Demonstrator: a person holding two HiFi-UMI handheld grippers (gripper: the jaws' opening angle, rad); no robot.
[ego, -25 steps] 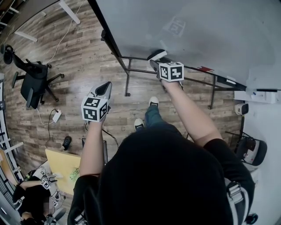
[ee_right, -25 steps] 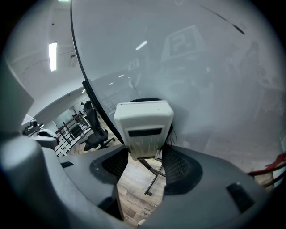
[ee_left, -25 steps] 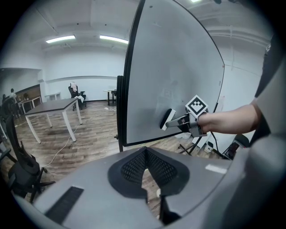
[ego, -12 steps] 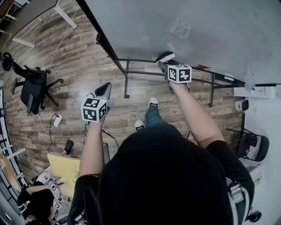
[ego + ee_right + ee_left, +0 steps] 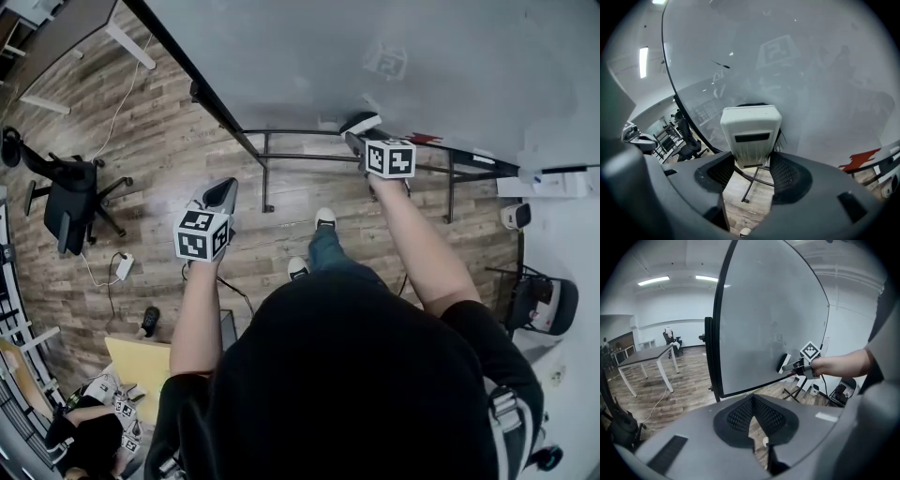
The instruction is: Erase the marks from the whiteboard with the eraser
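The right gripper (image 5: 752, 161) had its jaws closed on the lower end of the eraser (image 5: 751, 136), gripping it by its two long sides, so that the pale plastic back faced the gripper's camera and the long axis ran straight out along the jaws. A fringe of dark felt showed past the eraser's right edge, on the side toward the whiteboard (image 5: 811, 70). In the left gripper view the felt face looked to be lying against the board, though real contact could not be confirmed. The eraser sat low on the board, just above its black bottom edge and toward its right end, so nearly all of the surface lay up and to the left of it. The right arm was plainly the nearer one and the one doing the work. The left gripper (image 5: 225, 187) hung well apart from the board, out over the wooden floor (image 5: 169, 159), with its jaws together and nothing between them. The board looked mostly clean. There was faint grey smudging to the eraser's upper right, and a short dark stroke up and to its left, which may have been a mark or only a reflection. If the stroke was a mark, the next sweep probably needed to go up and left, with the felt kept flat. A red thing (image 5: 858, 161) lay by the bottom edge to the right; what it was could not be told.
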